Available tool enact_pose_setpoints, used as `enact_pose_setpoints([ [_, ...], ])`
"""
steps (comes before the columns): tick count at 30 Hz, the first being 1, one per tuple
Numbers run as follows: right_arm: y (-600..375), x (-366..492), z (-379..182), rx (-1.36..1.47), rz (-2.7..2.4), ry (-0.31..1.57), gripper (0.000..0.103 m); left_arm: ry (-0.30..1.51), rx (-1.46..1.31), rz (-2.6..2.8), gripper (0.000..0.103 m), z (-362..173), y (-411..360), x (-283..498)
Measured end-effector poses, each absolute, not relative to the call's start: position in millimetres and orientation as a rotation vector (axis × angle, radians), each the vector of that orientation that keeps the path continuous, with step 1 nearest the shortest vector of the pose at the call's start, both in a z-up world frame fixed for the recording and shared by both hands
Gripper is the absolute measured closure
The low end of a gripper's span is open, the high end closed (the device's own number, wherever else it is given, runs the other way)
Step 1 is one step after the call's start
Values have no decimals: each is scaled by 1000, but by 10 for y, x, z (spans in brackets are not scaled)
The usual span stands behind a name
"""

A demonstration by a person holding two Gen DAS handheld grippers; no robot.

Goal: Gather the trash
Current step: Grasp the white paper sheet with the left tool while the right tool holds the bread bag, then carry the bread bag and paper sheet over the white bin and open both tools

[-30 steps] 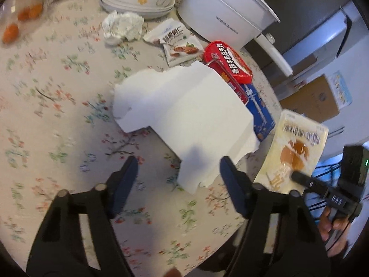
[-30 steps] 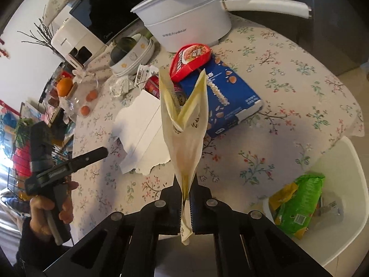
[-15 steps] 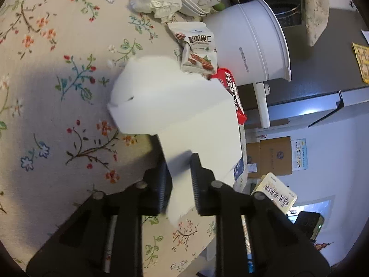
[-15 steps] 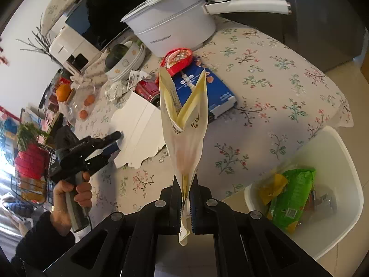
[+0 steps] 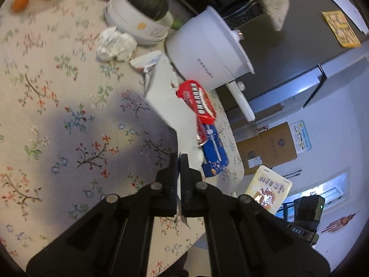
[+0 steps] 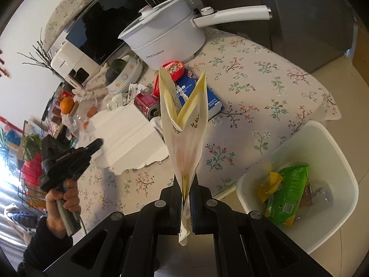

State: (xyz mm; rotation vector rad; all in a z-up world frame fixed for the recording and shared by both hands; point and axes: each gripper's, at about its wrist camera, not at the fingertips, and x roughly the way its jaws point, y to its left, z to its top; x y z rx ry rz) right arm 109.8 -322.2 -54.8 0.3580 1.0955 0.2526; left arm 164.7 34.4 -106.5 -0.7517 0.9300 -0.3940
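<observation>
My left gripper (image 5: 179,161) is shut on the edge of a torn white paper sheet (image 5: 169,106) and holds it tilted up off the floral table. The sheet also shows in the right wrist view (image 6: 129,136), with the left gripper (image 6: 98,143) at its left edge. My right gripper (image 6: 185,184) is shut on a cream-yellow snack bag (image 6: 184,124), held upright beyond the table's edge, left of the white trash bin (image 6: 341,161). The bin holds a green wrapper (image 6: 288,198) and yellow scraps.
On the table lie a red packet (image 5: 197,101), a blue box (image 5: 215,154), a crumpled tissue (image 5: 116,43), a small white wrapper (image 5: 146,63) and a red can (image 6: 147,107). A white pot (image 6: 166,39) and stacked bowls (image 5: 140,23) stand behind. Cardboard boxes (image 5: 267,147) sit on the floor.
My left gripper closed on the white sheet and lifted its edge off the table. My right gripper drew back from the table with the snack bag, toward the bin.
</observation>
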Motion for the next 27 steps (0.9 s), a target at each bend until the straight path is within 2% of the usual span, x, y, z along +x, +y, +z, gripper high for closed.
enact_pose_setpoints([
  [5, -3325, 967, -459, 360, 223, 1068, 97, 944, -687, -422, 102, -903, 321, 1510],
  [17, -3922, 562, -389, 387, 97, 1030, 97, 787, -412, -418, 102, -379, -36, 1234],
  [27, -4552, 363, -670, 410, -64, 1093, 97, 718, -330, -567, 102, -77, -603, 986],
])
